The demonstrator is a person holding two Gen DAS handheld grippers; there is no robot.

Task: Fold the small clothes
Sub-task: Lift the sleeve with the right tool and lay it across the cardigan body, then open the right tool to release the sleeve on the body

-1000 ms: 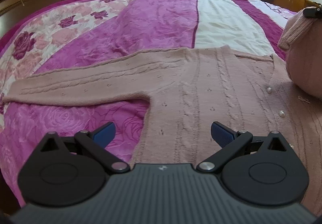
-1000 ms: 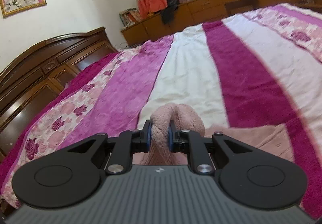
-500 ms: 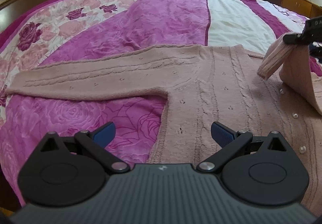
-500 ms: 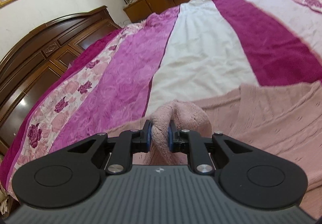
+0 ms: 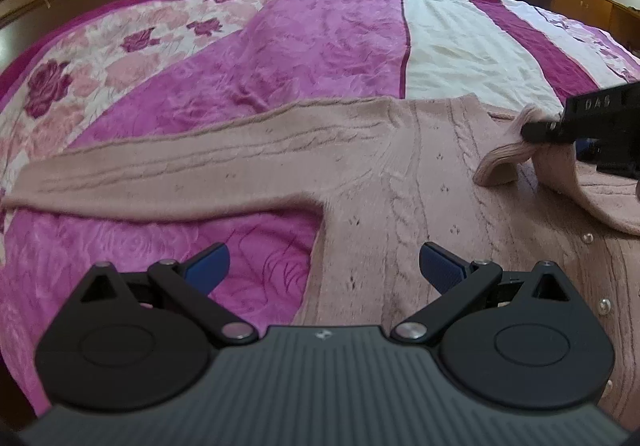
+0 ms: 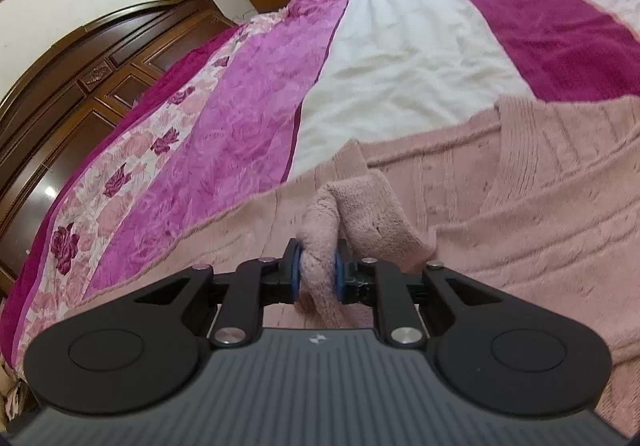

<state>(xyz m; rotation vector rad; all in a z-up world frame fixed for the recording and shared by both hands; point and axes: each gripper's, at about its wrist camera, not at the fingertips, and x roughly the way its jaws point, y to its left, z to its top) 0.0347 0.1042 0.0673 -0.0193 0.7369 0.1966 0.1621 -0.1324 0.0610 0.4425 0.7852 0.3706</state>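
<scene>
Right gripper (image 6: 316, 274): clenched on the cuff end of a sleeve (image 6: 362, 211) of the pink cardigan (image 6: 540, 230); the knit bunches between the blue pads and rises in a hump just ahead of them.
Right gripper, seen from the left wrist camera (image 5: 538, 129): low over the chest of the cardigan (image 5: 400, 205), the held sleeve (image 5: 552, 173) draped back across the body toward the right side.
Left gripper (image 5: 323, 266): released, jaws wide apart, holding nothing; it hovers over the near side edge of the cardigan, one blue pad over the bedspread (image 5: 320, 57), the other over the knit.
Cardigan: lying flat on the bedspread, front up, pearl buttons (image 5: 587, 237) visible to the right of the body.
Other sleeve (image 5: 180, 173): stretched out flat from the cardigan's shoulder toward the left, its long axis running crosswise to the left gripper's fingers; cuff at the far left edge of view.
Nearer hand: the left one, judged by position; the right is occupied.
Governing relation: the flat sleeve lies ahead and to the left of the open gripper, well apart from its pads.
Step in hand: judged to be laying the right sleeve across the chest; the left sleeve not yet folded.
Risk: the thick knit may spring open once released.
</scene>
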